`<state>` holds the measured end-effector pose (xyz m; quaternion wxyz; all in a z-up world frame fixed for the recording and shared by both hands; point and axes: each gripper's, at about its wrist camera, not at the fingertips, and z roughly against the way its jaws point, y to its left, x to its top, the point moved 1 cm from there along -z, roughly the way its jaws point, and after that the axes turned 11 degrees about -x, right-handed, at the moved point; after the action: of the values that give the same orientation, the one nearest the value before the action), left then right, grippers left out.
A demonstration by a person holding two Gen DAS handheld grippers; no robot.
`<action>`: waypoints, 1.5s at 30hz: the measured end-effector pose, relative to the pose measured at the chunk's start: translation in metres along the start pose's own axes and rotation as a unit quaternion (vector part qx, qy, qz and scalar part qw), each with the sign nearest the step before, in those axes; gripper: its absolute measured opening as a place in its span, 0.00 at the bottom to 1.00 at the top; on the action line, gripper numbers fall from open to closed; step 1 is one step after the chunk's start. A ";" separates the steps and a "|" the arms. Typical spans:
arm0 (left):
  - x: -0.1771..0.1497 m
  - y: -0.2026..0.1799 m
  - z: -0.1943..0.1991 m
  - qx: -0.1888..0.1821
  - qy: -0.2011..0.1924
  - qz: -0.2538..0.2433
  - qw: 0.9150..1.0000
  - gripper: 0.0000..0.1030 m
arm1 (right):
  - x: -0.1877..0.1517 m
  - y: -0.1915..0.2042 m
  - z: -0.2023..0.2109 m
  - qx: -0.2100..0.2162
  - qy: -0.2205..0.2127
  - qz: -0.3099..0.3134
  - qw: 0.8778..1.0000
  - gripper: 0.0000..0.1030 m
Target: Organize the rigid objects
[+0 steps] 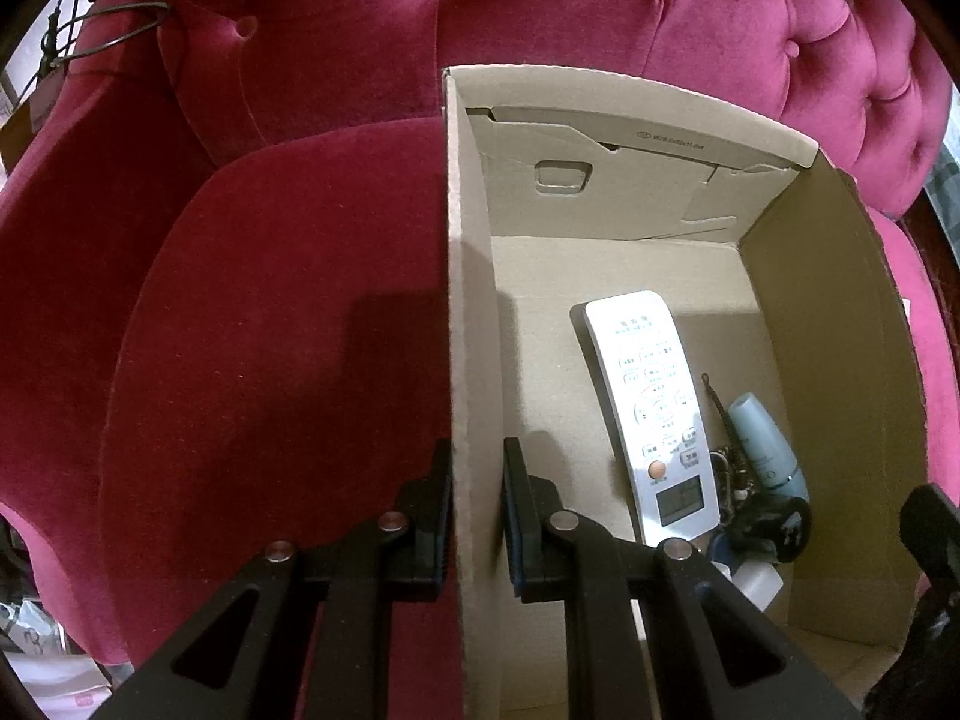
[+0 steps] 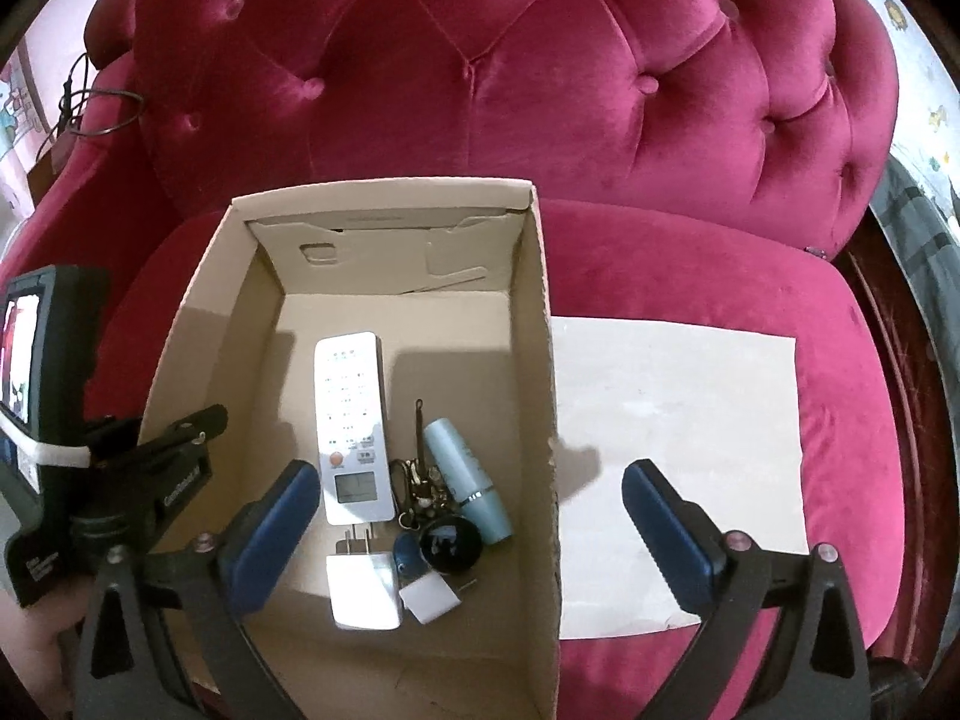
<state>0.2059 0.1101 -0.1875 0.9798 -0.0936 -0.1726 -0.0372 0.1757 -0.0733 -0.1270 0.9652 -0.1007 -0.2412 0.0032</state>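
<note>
Nearest in the left wrist view, the left gripper is clamping the left wall of the cardboard box, one finger outside over the seat and one inside, pads pressed to the cardboard. In the right wrist view the right gripper is standing wide open and gripping nothing, its left finger hanging inside the box and its right finger over the white sheet lying on the cushion just right of the box. Beneath it, on the box floor at the near end, a white plug adapter is lying beside a small white block, a blue tag and a round black disc. Just beyond those, a white remote control is lying lengthwise with its display at the near end, and a bunch of keys and a pale blue bottle are resting to its right. The far half of the box floor is showing bare cardboard. Farthest off, the tufted crimson velvet armchair is carrying the box on its seat.
</note>
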 end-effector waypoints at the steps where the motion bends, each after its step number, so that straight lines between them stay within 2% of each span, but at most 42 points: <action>1: 0.000 0.000 0.000 0.001 0.000 0.001 1.000 0.15 | 0.000 -0.001 0.000 0.000 0.000 -0.001 1.000 1.00; 6: -0.002 -0.006 0.000 0.013 -0.002 -0.005 1.000 0.18 | 0.001 -0.007 0.001 0.007 0.003 -0.009 1.000 1.00; 8: -0.002 -0.008 0.002 0.023 -0.008 -0.007 1.000 0.30 | 0.000 -0.009 0.001 0.014 0.002 -0.015 1.000 1.00; 10: -0.003 -0.006 0.006 0.024 -0.016 -0.001 1.000 0.58 | 0.000 -0.010 0.002 0.017 0.003 -0.016 1.000 1.00; 11: -0.003 -0.005 0.008 0.022 -0.020 0.005 1.000 0.66 | -0.001 -0.011 0.002 0.017 0.002 -0.017 1.000 1.00; 12: -0.004 -0.005 0.010 0.020 -0.021 0.006 1.000 0.69 | -0.001 -0.012 0.003 0.018 0.001 -0.018 1.000 1.00; 14: -0.006 -0.006 0.014 0.012 -0.025 0.007 1.000 0.83 | -0.001 -0.013 0.004 0.019 -0.001 -0.018 1.000 1.00; 19: -0.014 -0.010 0.022 -0.005 -0.022 0.006 1.000 1.00 | -0.002 -0.019 0.007 0.021 -0.003 -0.022 1.000 1.00; 23: -0.022 -0.018 0.034 -0.016 -0.018 -0.003 1.000 1.00 | -0.003 -0.023 0.014 0.023 -0.009 -0.020 0.999 1.00; 26: -0.027 -0.025 0.045 0.003 -0.019 -0.014 1.000 1.00 | -0.004 -0.029 0.023 0.026 -0.014 -0.024 0.999 1.00; 45: -0.053 -0.074 0.142 0.035 -0.069 -0.027 0.997 1.00 | -0.022 -0.066 0.111 0.045 -0.065 -0.027 0.997 1.00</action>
<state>0.1010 0.0681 -0.0621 0.9668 -0.0572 -0.2439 -0.0510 0.1016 -0.1174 -0.0289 0.9508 -0.0502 -0.3057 -0.0058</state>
